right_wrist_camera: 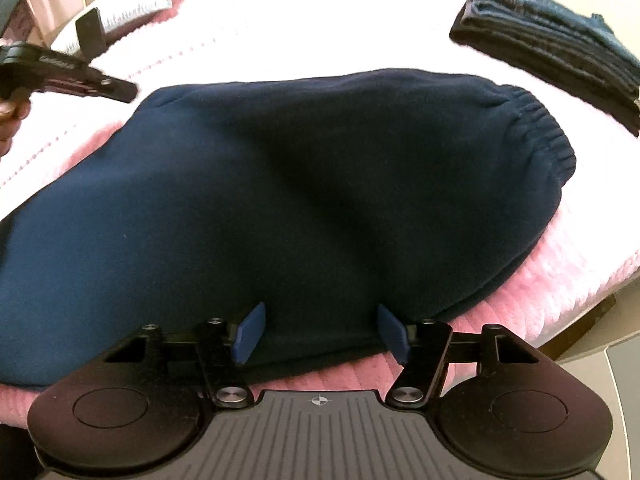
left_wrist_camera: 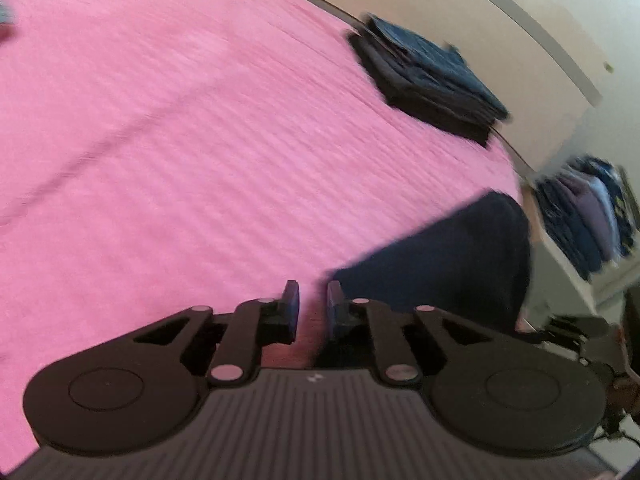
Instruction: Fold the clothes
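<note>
A navy sweatshirt-like garment (right_wrist_camera: 304, 184) lies folded on the pink bed cover (right_wrist_camera: 580, 256), its ribbed hem at the right. My right gripper (right_wrist_camera: 320, 332) is open, its blue pads either side of the garment's near edge, holding nothing. My left gripper (left_wrist_camera: 313, 306) hovers over the pink cover (left_wrist_camera: 180, 140) with its pads a narrow gap apart and nothing between them; the navy garment (left_wrist_camera: 448, 264) lies just to its right. The left gripper also shows in the right wrist view (right_wrist_camera: 68, 72), at the garment's far left.
A stack of folded dark jeans (left_wrist_camera: 428, 80) sits at the bed's far edge by the wall; it shows in the right wrist view (right_wrist_camera: 552, 48) too. A pile of blue clothes (left_wrist_camera: 588, 216) lies beyond the bed. A white knit item (right_wrist_camera: 128, 4) lies at the far left.
</note>
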